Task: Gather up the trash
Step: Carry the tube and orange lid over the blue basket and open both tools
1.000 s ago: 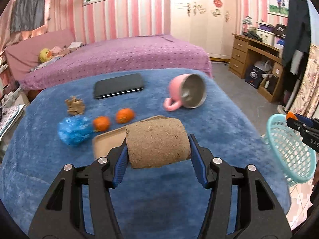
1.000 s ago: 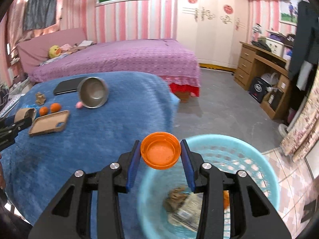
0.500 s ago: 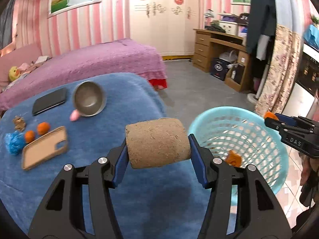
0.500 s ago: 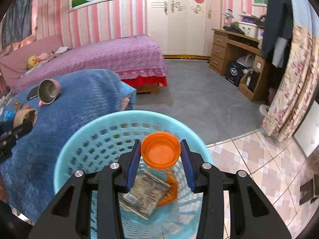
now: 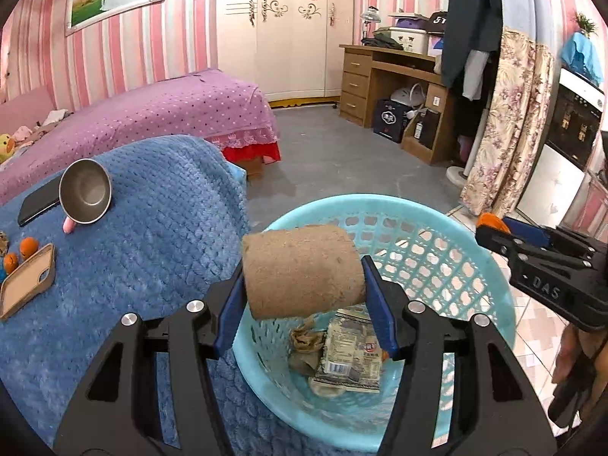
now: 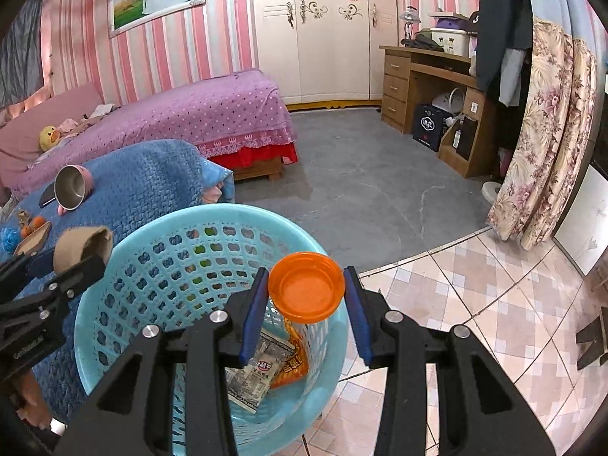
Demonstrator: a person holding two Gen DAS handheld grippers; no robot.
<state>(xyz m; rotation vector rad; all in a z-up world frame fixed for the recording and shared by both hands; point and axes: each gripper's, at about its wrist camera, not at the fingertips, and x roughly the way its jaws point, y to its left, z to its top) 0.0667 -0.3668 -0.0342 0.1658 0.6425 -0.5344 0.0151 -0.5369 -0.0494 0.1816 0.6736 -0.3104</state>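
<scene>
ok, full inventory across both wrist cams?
basket: 1, light blue, floor beside blanket
wrappers: several, mixed, in basket
cardboard roll: 1, brown, left jaws, over basket
cap: 1, orange, right jaws, over basket
mug: 1, pink, lying on blue blanket
phone: 1, black, behind mug
phone case: 1, tan, on blanket
oranges: 2, orange, by case
left gripper: 1, black, jaws just eased open, roll between them
right gripper: 1, black, shut on cap

Home bedroom: bed (image 5: 159, 114), wardrobe (image 5: 273, 30), desk (image 5: 387, 76)

Left gripper (image 5: 302, 285) holds cardboard roll (image 5: 302, 271) over basket (image 5: 475, 288).
</scene>
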